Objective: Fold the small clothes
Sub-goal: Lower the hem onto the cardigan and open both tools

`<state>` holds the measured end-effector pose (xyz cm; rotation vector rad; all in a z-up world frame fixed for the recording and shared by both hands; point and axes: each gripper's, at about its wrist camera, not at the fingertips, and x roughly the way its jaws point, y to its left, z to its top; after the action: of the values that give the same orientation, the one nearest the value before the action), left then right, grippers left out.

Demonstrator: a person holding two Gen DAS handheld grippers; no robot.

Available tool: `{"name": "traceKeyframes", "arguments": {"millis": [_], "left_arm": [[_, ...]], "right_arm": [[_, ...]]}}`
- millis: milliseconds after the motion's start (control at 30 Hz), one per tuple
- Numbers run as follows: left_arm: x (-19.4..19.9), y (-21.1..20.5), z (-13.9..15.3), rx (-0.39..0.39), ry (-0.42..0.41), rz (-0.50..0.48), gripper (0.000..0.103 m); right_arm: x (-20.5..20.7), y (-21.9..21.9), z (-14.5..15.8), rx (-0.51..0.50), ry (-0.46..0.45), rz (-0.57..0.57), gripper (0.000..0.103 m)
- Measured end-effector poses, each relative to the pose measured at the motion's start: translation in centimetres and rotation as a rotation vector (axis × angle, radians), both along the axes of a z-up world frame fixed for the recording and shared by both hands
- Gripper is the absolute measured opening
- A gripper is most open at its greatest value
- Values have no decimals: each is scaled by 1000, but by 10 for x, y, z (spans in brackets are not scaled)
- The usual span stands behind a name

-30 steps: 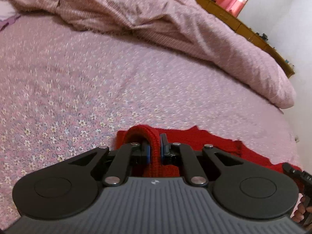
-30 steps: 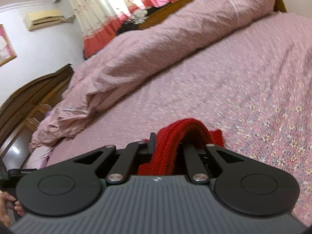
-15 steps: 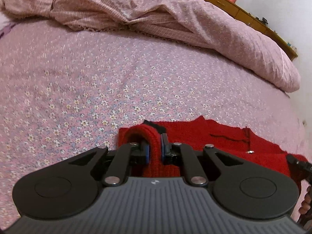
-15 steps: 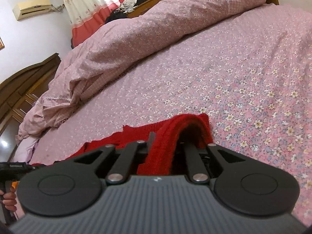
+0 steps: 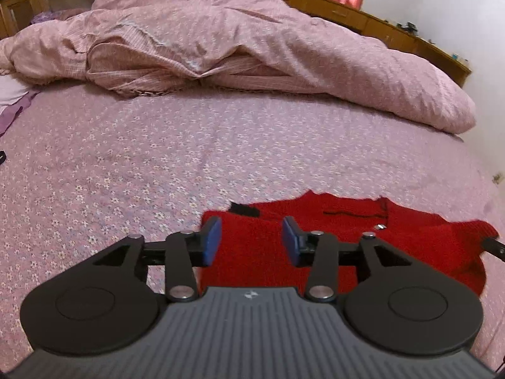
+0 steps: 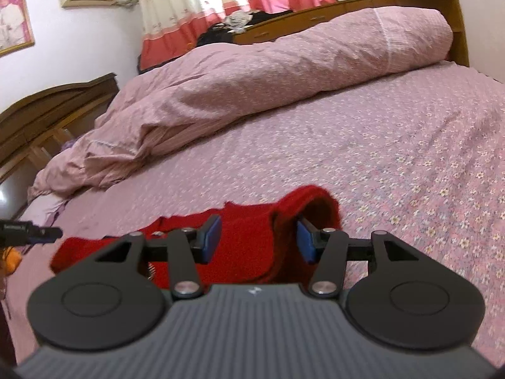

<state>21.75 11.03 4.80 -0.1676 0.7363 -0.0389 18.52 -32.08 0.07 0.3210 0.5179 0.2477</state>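
Note:
A small red knitted garment (image 5: pixel 331 230) lies spread on the floral pink bedsheet (image 5: pixel 189 158). My left gripper (image 5: pixel 251 240) is open just above its left part, holding nothing. In the right wrist view the same red garment (image 6: pixel 246 237) lies under my right gripper (image 6: pixel 257 240), which is open; a raised fold of the knit (image 6: pixel 311 199) still stands over the right finger (image 6: pixel 306 240). The tip of the other gripper shows at each view's edge.
A rumpled pink duvet (image 5: pixel 252 47) lies along the far side of the bed. A wooden headboard and shelf (image 6: pixel 347 9) stand behind it, with curtains (image 6: pixel 236 0) beyond. The bed's edge is at the right in the left wrist view.
Both grippers were shut on folds of the red garment and moved it forward over the bed. Now both have opened and the garment lies flat on the sheet.

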Motion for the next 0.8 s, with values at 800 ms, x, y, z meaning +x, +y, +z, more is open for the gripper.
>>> {"name": "traceKeyframes", "arguments": {"millis": [800], "left_arm": [[-25,-33,-66,-245,111,112,61]], "right_arm": [[-15,39,-42,147,132,-27,54]]}}
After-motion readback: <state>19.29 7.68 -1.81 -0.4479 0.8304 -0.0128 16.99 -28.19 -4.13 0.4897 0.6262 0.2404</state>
